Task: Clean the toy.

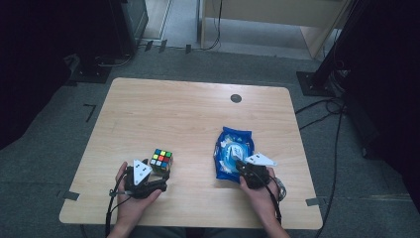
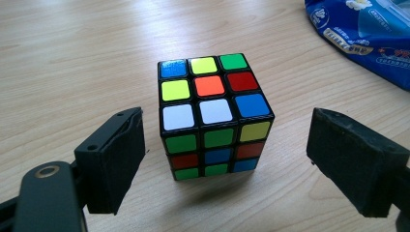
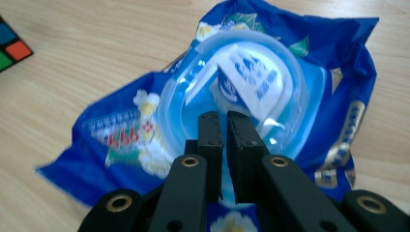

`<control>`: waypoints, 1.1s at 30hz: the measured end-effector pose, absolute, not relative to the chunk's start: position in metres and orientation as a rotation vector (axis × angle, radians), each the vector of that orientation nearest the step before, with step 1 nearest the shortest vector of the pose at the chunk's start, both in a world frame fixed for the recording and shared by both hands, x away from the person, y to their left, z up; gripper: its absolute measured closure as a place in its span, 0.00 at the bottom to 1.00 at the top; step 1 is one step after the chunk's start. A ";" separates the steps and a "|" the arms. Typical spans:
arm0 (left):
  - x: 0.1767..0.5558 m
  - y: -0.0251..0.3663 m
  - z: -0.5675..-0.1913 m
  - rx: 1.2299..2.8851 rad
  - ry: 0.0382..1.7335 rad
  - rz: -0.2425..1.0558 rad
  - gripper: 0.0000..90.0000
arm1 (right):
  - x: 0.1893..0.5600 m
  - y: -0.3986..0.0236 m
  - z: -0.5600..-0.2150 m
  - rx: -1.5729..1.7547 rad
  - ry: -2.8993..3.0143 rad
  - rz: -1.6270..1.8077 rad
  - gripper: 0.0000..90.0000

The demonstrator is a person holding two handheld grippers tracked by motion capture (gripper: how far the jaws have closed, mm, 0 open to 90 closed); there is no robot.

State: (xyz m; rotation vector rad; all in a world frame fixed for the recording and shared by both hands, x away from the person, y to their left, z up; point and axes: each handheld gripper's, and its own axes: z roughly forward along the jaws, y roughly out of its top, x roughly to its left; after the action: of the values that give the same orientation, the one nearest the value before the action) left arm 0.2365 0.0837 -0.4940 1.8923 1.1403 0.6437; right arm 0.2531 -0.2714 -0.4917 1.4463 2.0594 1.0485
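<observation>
The left gripper (image 2: 227, 159) waits, fingers spread around the cube (image 2: 215, 113) at near left. The right gripper's (image 3: 225, 130) fingers are closed, empty, over the wipes pack (image 3: 241, 96) at near right; next likely: prising its lid.

Scrambled cube (image 2: 212, 113) upright on wood; crumpled blue wipes pack (image 3: 232, 96) flat, just beside.

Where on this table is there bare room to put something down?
The far half of the table, beyond the cube and wipes pack, is bare, as is the strip between them. The near edge is crowded by both hands.
</observation>
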 end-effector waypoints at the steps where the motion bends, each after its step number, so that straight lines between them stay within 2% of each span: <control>1: 0.237 0.084 -0.494 1.892 1.140 0.645 0.16 | 0.256 -0.270 -0.491 1.452 2.055 1.045 0.94; 11: 0.236 0.084 -0.494 1.893 1.138 0.646 0.16 | 0.279 -0.263 -0.481 1.466 2.004 1.012 0.81; 16: 0.235 0.082 -0.493 1.892 1.129 0.645 0.16 | 0.291 -0.258 -0.482 1.465 2.011 0.983 0.68; 19: 0.234 0.081 -0.492 1.888 1.126 0.644 0.16 | 0.297 -0.257 -0.489 1.486 2.023 0.945 0.71; 24: 0.231 0.080 -0.489 1.871 1.116 0.648 0.16 | 0.299 -0.258 -0.494 1.488 2.033 0.917 0.97; 25: 0.230 0.079 -0.487 1.864 1.113 0.648 0.16 | 0.299 -0.258 -0.494 1.477 2.030 0.914 0.99; 33: 0.225 0.062 -0.479 1.867 1.063 0.612 0.16 | 0.295 -0.258 -0.486 1.401 1.978 0.991 1.00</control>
State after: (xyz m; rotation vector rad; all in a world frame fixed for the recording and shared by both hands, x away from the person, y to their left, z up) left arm 0.2253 0.0620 -0.4789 1.8674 1.0632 0.6118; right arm 0.2953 -0.2584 -0.4856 1.4006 1.9778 0.9905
